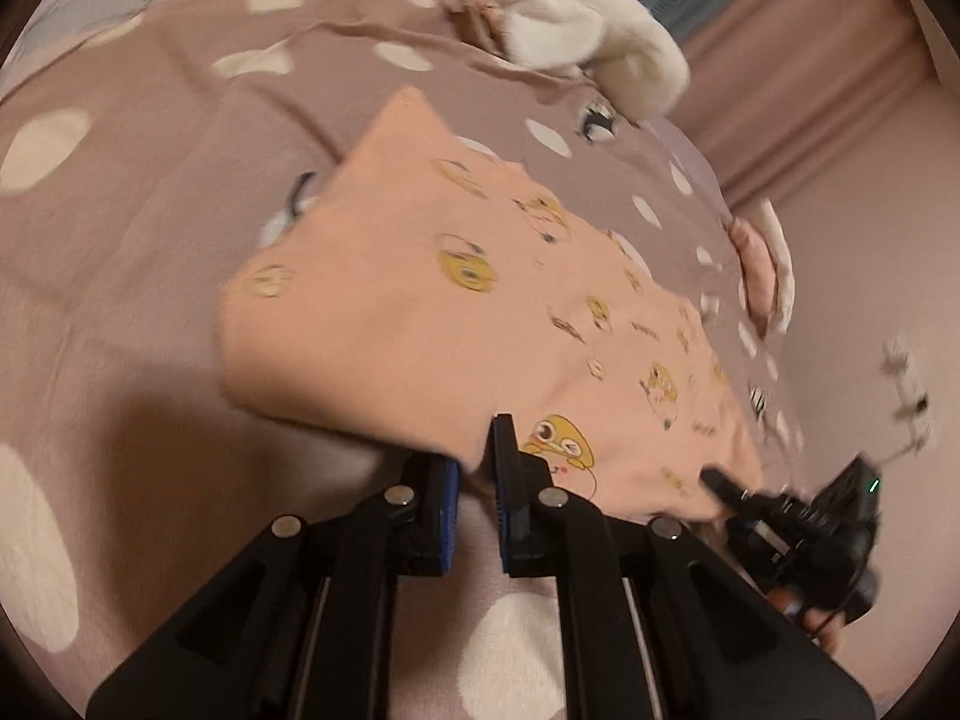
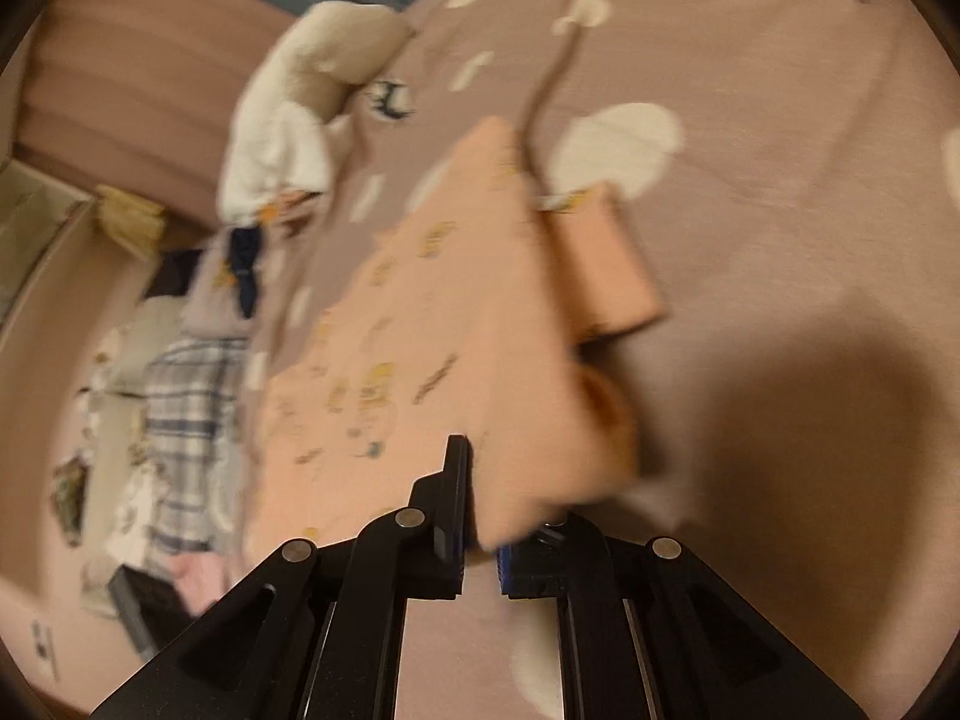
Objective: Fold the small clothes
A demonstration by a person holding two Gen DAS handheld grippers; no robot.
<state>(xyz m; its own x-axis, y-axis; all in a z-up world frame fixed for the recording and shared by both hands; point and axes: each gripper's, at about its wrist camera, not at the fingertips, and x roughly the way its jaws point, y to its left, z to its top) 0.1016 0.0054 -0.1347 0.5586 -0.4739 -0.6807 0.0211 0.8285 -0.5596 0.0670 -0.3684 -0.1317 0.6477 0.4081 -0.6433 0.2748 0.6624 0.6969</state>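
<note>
A small peach garment [image 1: 390, 300] printed with yellow cartoon faces lies spread on the mauve bedspread [image 1: 150, 150] with white dots. My left gripper [image 1: 477, 456] is shut on the garment's near edge, which is lifted off the bed. My right gripper [image 2: 480, 504] is shut on another part of the same garment [image 2: 450, 330], whose folded sleeve or flap [image 2: 606, 258] lies to the right. The right gripper also shows in the left wrist view [image 1: 750, 498] at the garment's right edge. Both views are motion-blurred.
A white plush toy [image 1: 576, 18] lies at the far edge of the bed; it also shows in the right wrist view [image 2: 300, 102]. A plaid cloth [image 2: 186, 438] and other items lie beyond the bed's left side. A pink and white item [image 1: 762, 264] sits at the bed's right edge.
</note>
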